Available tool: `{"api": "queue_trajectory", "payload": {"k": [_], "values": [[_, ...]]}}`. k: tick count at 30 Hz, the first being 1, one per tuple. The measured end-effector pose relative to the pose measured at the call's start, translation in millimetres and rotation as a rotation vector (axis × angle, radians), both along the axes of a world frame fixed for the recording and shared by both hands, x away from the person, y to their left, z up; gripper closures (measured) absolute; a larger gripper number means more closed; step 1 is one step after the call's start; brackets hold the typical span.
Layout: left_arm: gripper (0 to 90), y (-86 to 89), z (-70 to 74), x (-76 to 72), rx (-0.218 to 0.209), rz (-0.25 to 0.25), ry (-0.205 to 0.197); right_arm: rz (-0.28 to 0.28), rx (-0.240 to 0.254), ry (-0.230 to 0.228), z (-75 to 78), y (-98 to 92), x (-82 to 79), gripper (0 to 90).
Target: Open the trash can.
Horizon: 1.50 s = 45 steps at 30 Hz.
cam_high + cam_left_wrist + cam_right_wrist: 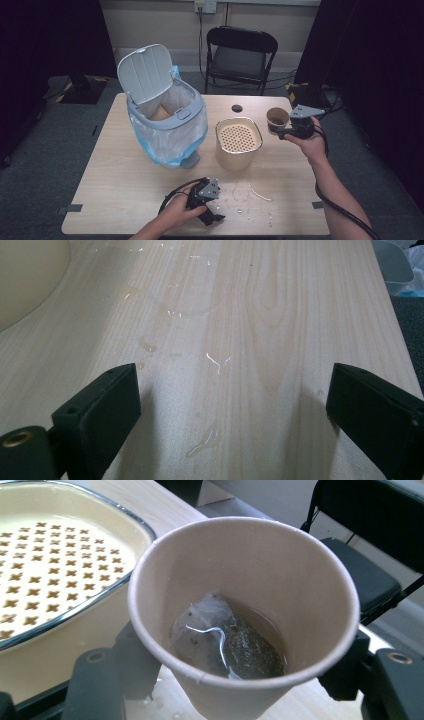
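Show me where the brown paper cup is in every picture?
High view: brown paper cup at right, held in the right gripper.
Left gripper view: not in it.
Right gripper view: cup in the middle, teabag inside.
Shared landmark: cream strainer bin beside it.

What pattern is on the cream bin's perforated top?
Rows of small cross-shaped holes on the cream bin, clearest in the right gripper view.

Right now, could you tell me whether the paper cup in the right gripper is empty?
Not empty. The paper cup holds a wet tea bag lying in a little brown liquid at the bottom.
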<state>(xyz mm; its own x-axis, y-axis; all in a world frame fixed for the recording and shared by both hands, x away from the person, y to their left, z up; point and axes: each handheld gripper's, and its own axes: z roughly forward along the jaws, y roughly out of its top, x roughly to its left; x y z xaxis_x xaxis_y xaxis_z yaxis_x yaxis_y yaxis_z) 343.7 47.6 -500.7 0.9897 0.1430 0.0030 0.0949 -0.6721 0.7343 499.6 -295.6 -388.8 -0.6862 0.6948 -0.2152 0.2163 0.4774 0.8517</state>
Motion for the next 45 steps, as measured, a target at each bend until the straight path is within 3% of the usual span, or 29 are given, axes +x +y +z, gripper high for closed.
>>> {"api": "queue_trajectory", "payload": {"k": [7,8,10,17,30,45], "values": [[6.2,0.0,0.1,0.3,0.008,-0.005,0.005,0.009,-0.02,-0.036,4.5,0.5,9.4,31.5],[5.8,0.9,2.0,1.6,0.039,-0.02,-0.005,0.008,-0.021,-0.038,4.9,0.9,10.4,31.6],[5.3,-0.2,0.8,0.8,0.02,-0.006,-0.005,0.007,-0.023,-0.042,5.4,1.8,12.8,31.6],[4.8,-0.9,0.6,-0.4,0.014,0.007,0.008,0.013,-0.039,-0.064,8.9,6.6,18.4,31.9],[4.2,-0.2,1.2,0.3,0.033,-0.006,0.009,0.016,-0.086,-0.115,21.6,15.2,24.9,32.3],[3.1,-1.0,0.1,0.3,0.021,-0.012,0.009,0.076,-0.22,-0.271,37.0,31.1,21.5,32.6]]}}
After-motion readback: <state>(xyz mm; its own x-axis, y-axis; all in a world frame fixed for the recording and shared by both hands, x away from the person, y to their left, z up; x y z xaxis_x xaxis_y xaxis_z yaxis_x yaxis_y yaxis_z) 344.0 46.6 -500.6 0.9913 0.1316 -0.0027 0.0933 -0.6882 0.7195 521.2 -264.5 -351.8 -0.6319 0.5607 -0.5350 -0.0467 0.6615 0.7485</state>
